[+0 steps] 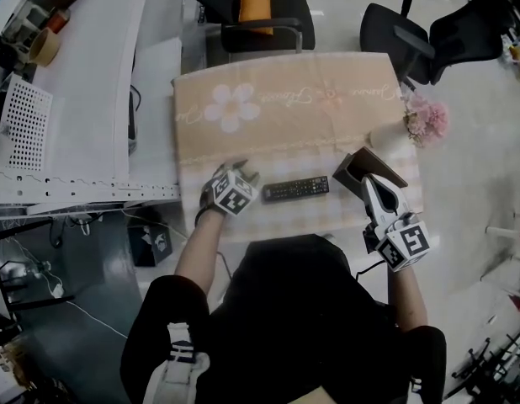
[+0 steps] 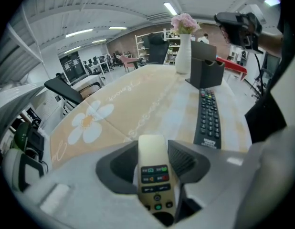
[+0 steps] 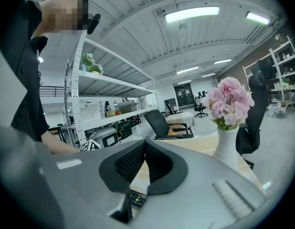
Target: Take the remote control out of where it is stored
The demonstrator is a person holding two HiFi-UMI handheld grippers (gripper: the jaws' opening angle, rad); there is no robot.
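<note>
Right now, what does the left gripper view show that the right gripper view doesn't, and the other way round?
Only the left gripper view: a cream remote gripped between the left gripper's jaws, the dark holder standing on the table, and the daisy print on the cloth.

Only the right gripper view: white shelving, and the right gripper's jaws closed together on nothing.

Both: the vase of pink flowers and the black remote lying on the table. The right gripper view catches only a sliver of that remote's buttons.
</note>
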